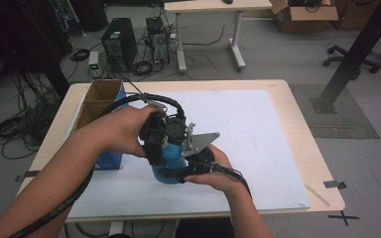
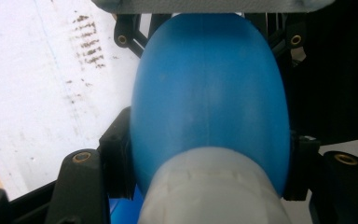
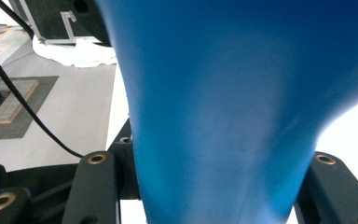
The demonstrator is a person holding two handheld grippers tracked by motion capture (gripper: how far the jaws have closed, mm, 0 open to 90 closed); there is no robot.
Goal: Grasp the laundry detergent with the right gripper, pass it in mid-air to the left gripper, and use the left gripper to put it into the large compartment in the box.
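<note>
A blue plastic bottle [image 1: 171,154] with a whitish cap [image 2: 214,191] is held between both hands, low over the white sheet [image 1: 258,134]. My left gripper [image 1: 155,144] comes in from the left. In the left gripper view, my left gripper [image 2: 209,161] has its black jaws pressed on the sides of the bottle's round body [image 2: 209,98], just behind the cap. My right gripper [image 1: 191,166] comes in from the right, a grey plate on top. In the right gripper view, my right gripper [image 3: 216,182] is shut on the narrow part of the blue bottle [image 3: 233,116].
An open cardboard box [image 1: 98,101] with a blue side stands at the table's left edge, right behind my left hand. The wooden table [image 1: 305,148] ends a short way past the sheet. Computers, cables and a second desk lie on the floor beyond.
</note>
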